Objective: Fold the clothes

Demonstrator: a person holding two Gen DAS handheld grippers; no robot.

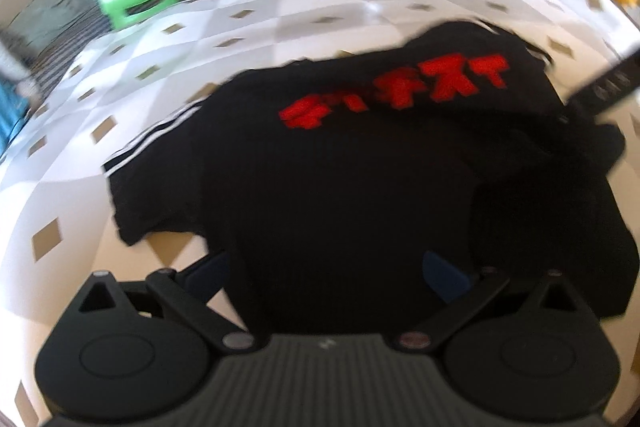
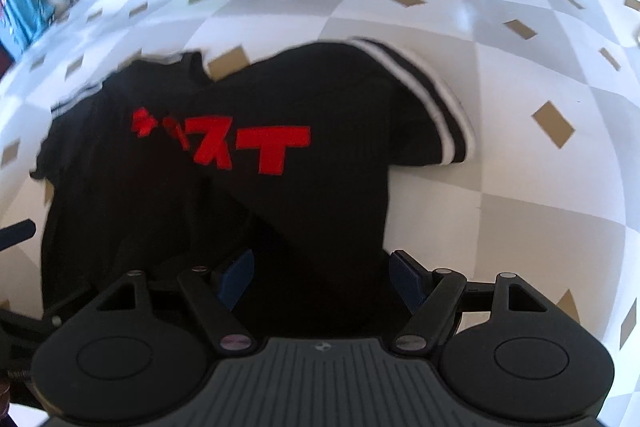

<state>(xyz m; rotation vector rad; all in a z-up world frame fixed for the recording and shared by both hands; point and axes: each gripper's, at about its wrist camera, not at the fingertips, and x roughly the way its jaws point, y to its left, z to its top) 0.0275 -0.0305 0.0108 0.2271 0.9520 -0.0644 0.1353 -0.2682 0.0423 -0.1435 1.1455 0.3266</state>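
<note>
Folding looks barely begun: black T-shirt (image 2: 248,163) lies nearly flat on the checked bench (image 2: 500,187), one side rumpled. Right claw (image 2: 324,277) and left claw (image 1: 328,271) hang spread over its hem, pinching nothing.

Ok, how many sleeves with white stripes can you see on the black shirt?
2. One striped sleeve lies spread to the right of the red lettering in the right wrist view. The other lies at the shirt's opposite side, left in the left wrist view.

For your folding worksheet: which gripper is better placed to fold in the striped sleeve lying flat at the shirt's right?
Probably the right gripper: open, above the black shirt, near that striped sleeve.
</note>
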